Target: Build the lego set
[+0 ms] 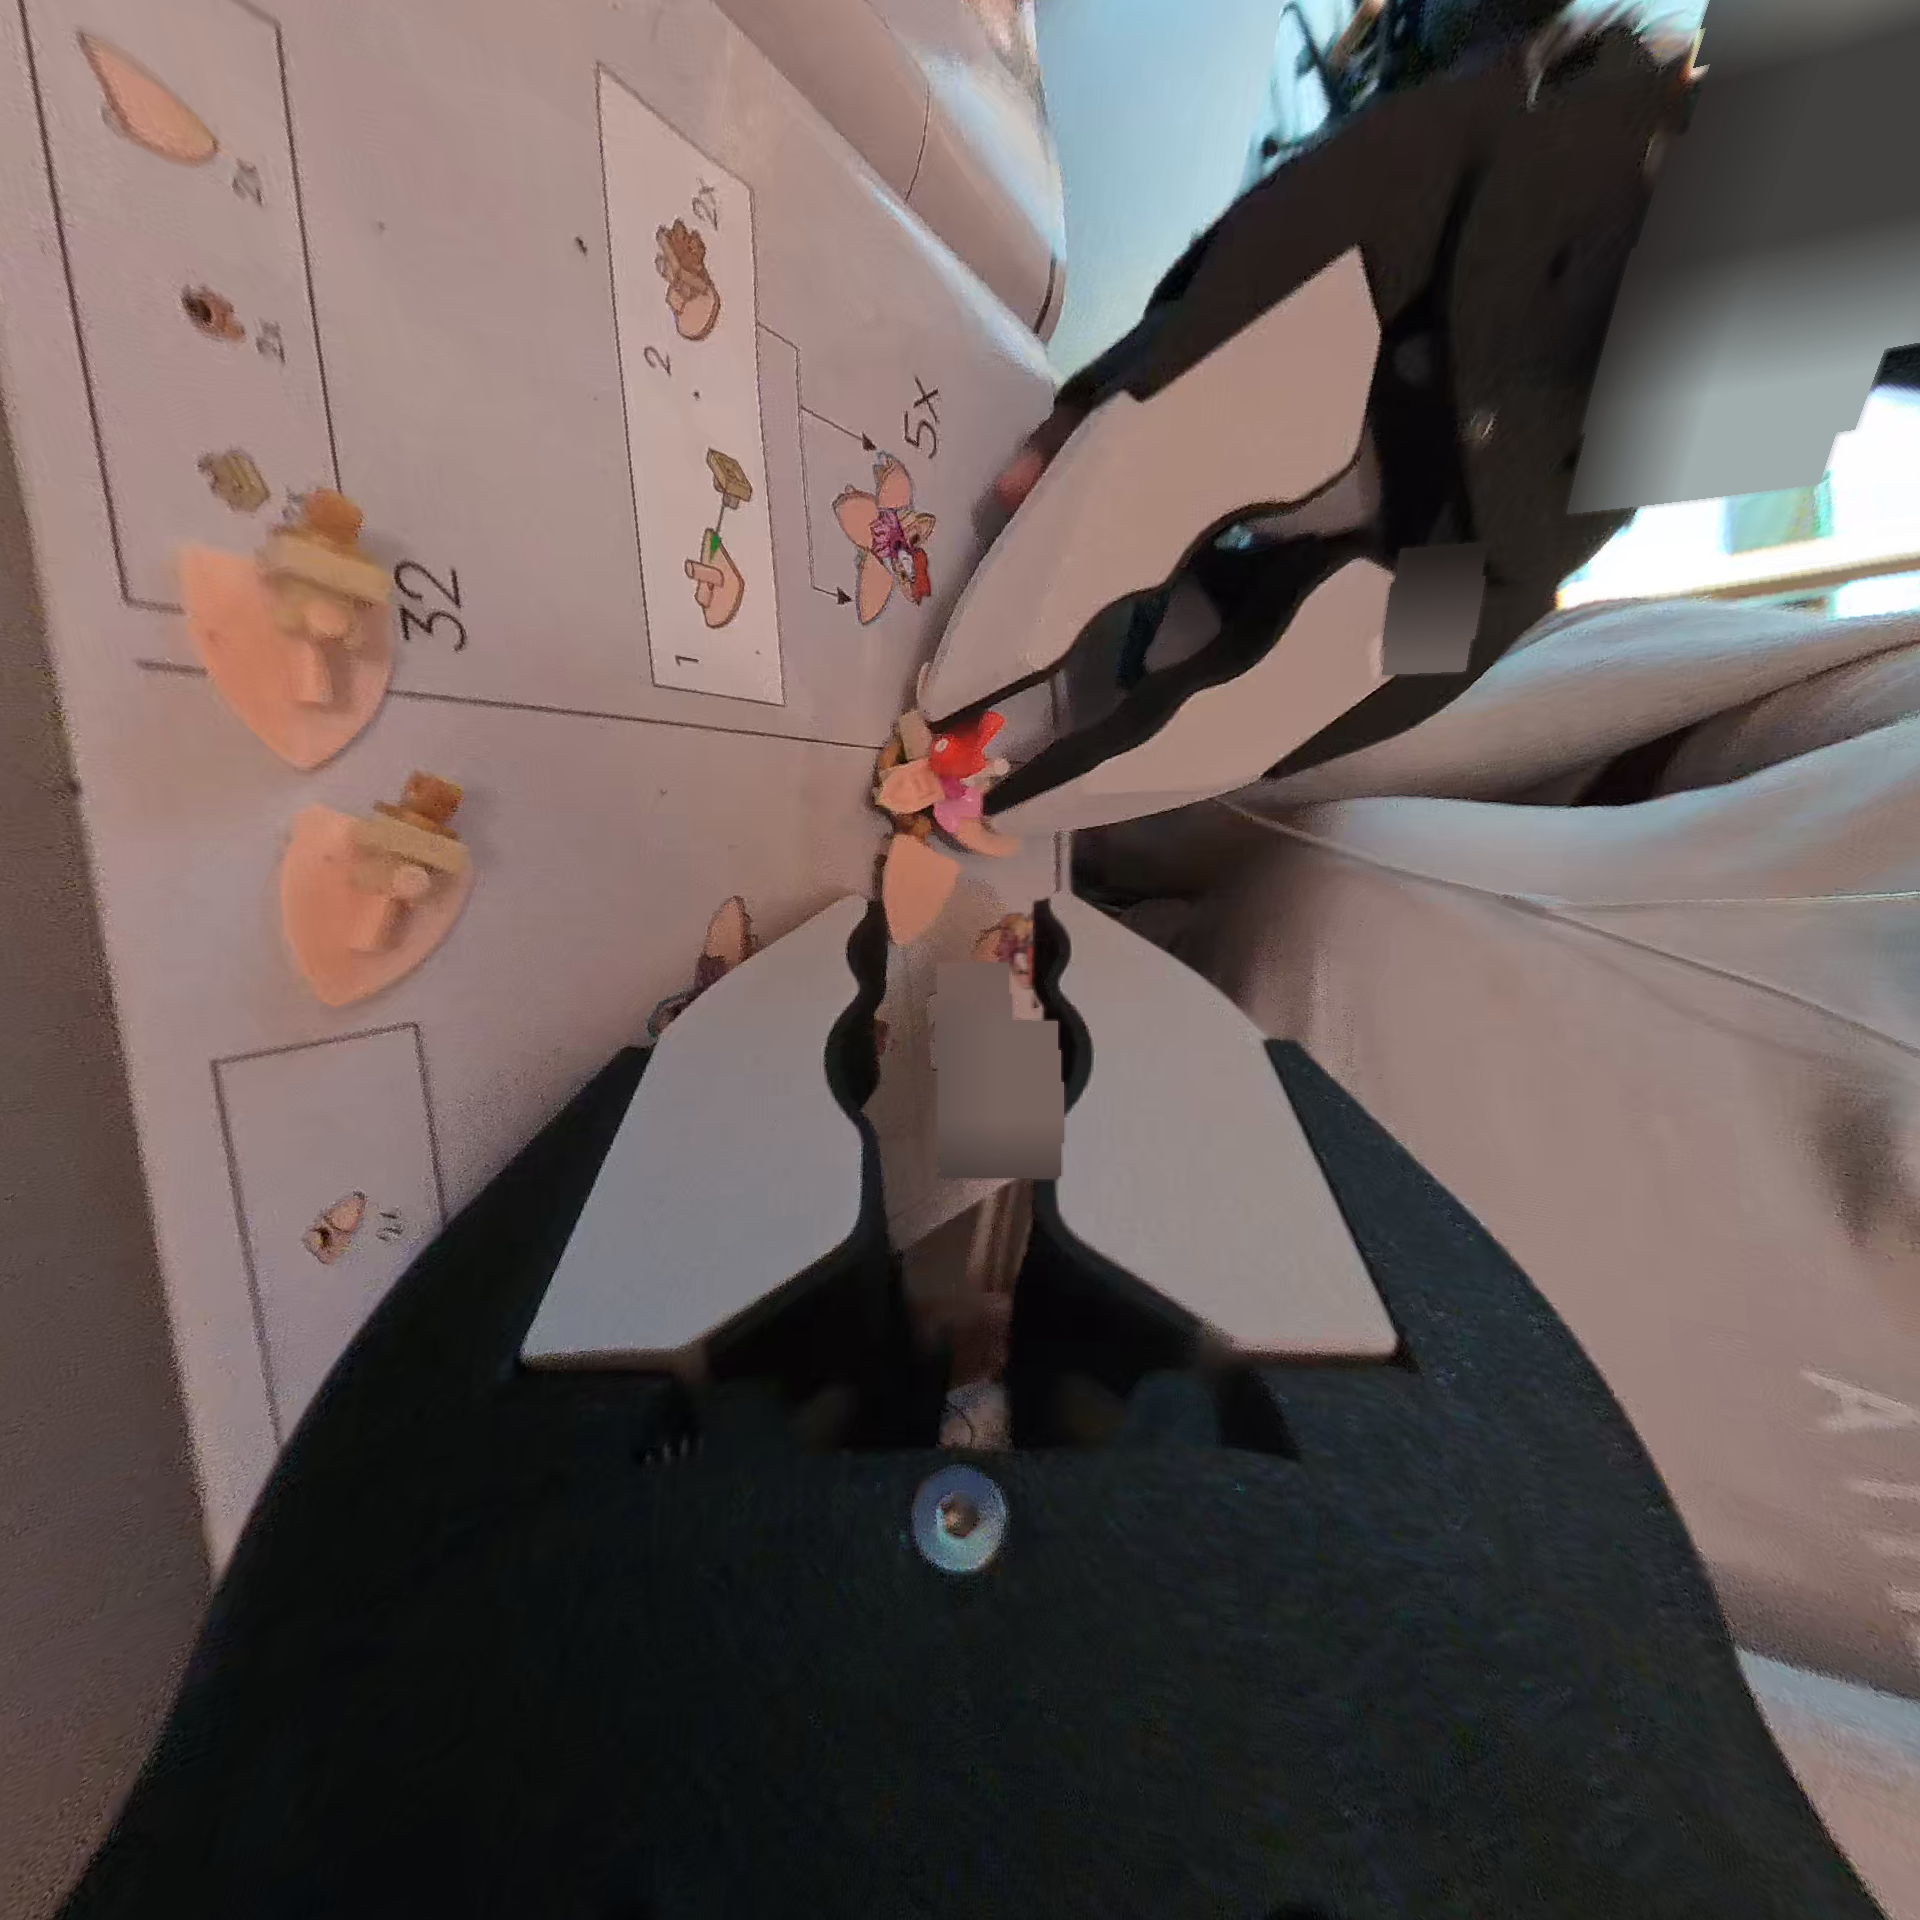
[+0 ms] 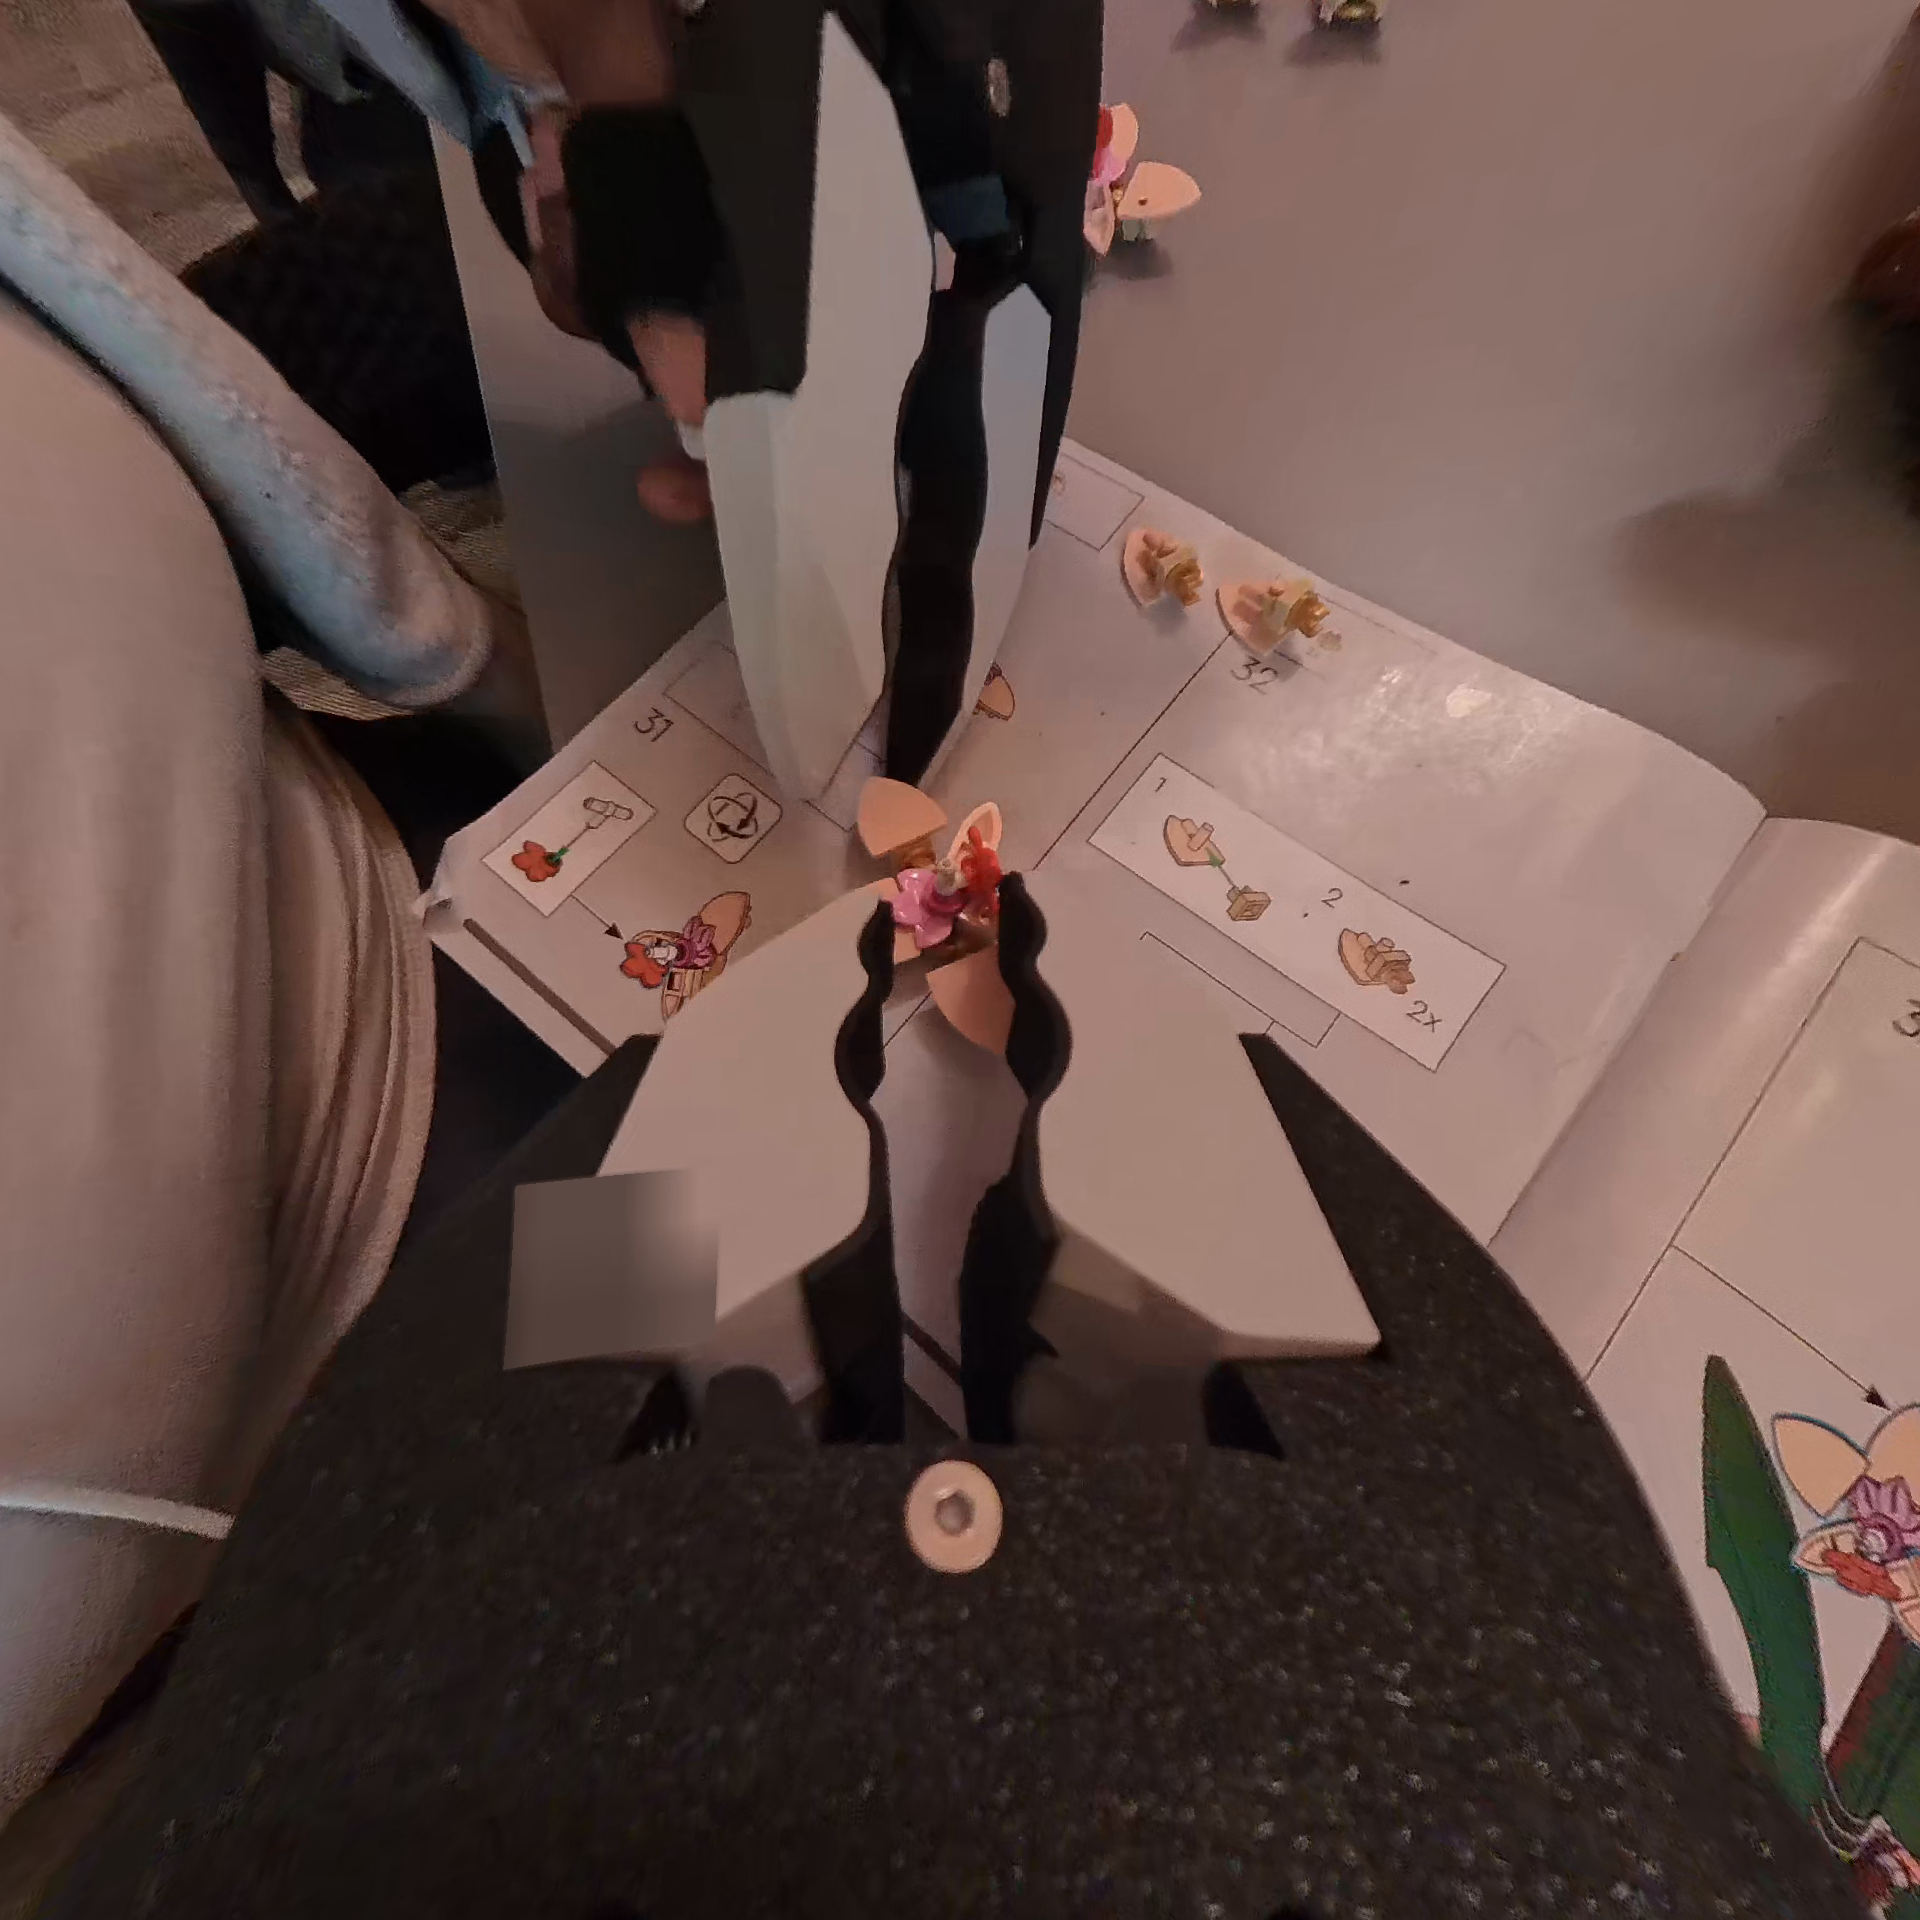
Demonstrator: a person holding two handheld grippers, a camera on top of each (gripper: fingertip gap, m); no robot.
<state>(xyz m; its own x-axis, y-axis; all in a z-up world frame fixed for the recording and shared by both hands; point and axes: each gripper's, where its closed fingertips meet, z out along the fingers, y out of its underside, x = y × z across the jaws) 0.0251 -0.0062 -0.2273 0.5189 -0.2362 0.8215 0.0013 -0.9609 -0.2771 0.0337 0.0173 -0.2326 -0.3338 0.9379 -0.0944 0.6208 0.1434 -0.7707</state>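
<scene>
A small lego flower [image 2: 940, 899] with peach petals, a pink centre and a red piece hangs just above the open instruction booklet [image 2: 1351, 769]. My right gripper [image 2: 943, 906] is shut on its pink and red middle. In the left wrist view the right gripper [image 1: 961, 764] comes in from the upper right with the flower [image 1: 951, 779] between its tips. My left gripper [image 1: 956, 904] is open, its tips on either side of one peach petal [image 1: 916, 883] without closing on it. From the right wrist view the left gripper [image 2: 852, 774] points down at the flower's far petal [image 2: 899, 816].
Two peach petal sub-assemblies [image 1: 296, 644] [image 1: 374, 894] lie on the booklet page [image 1: 540, 416]; they also show in the right wrist view [image 2: 1158, 566] [image 2: 1273, 613]. Another flower [image 2: 1138, 192] lies on the grey table [image 2: 1507, 312]. A person's light clothing [image 2: 156, 935] is close on the left. Only a small space, under 4 cm, lies between the two pairs of fingers.
</scene>
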